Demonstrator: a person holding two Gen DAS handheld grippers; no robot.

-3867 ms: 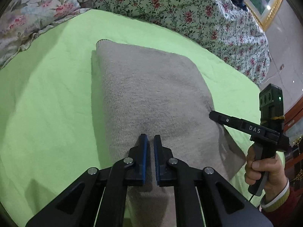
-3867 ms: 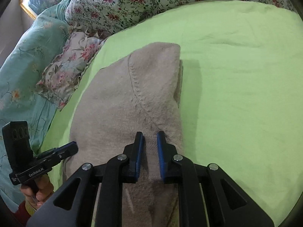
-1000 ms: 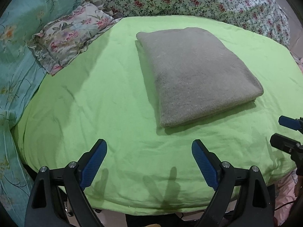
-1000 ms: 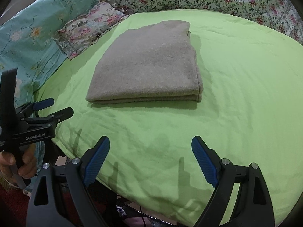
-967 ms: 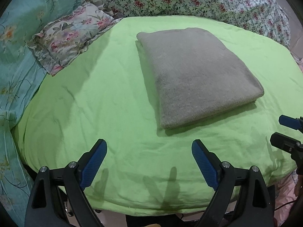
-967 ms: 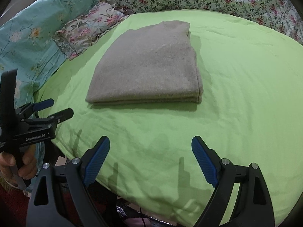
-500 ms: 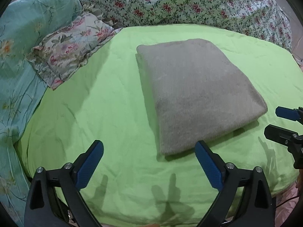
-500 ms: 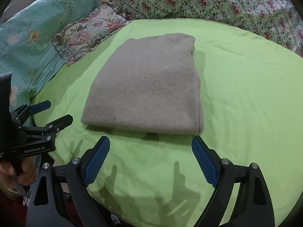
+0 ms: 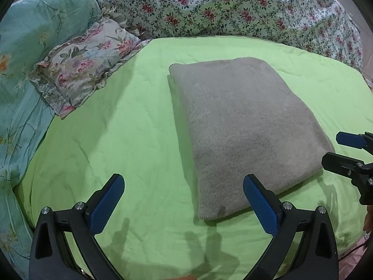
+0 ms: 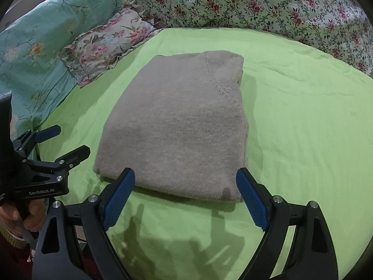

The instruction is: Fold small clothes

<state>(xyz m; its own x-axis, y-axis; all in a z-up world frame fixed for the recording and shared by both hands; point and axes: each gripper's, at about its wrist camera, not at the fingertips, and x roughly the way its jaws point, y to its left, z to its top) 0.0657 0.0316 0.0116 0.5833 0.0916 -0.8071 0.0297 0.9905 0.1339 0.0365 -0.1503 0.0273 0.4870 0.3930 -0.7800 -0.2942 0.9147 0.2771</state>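
Note:
A grey-beige knitted sweater [image 9: 242,126] lies folded into a neat rectangle on the green sheet [image 9: 116,140]. My left gripper [image 9: 183,183] hovers just before its near left corner. Its jaws are opening wide and the blue pads touch nothing. In the right wrist view the same sweater [image 10: 177,126] fills the middle. My right gripper [image 10: 185,175] hangs open above its near edge, pads clear of the cloth. Each gripper shows in the other's view: the left gripper [image 10: 71,140] at the left, the right gripper [image 9: 333,148] at the right.
A frilled floral pillow [image 9: 86,74] and a teal duvet [image 9: 23,46] lie at the left. A flowered quilt [image 9: 233,7] is heaped behind the sheet. A hand [image 10: 14,212] grips the left gripper's handle. The bed's front edge runs just under both grippers.
Several seconds ago both grippers were shut over the sweater; now they stand open before it. Over the last second both moved closer to the sweater, and the left jaws spread a little wider.

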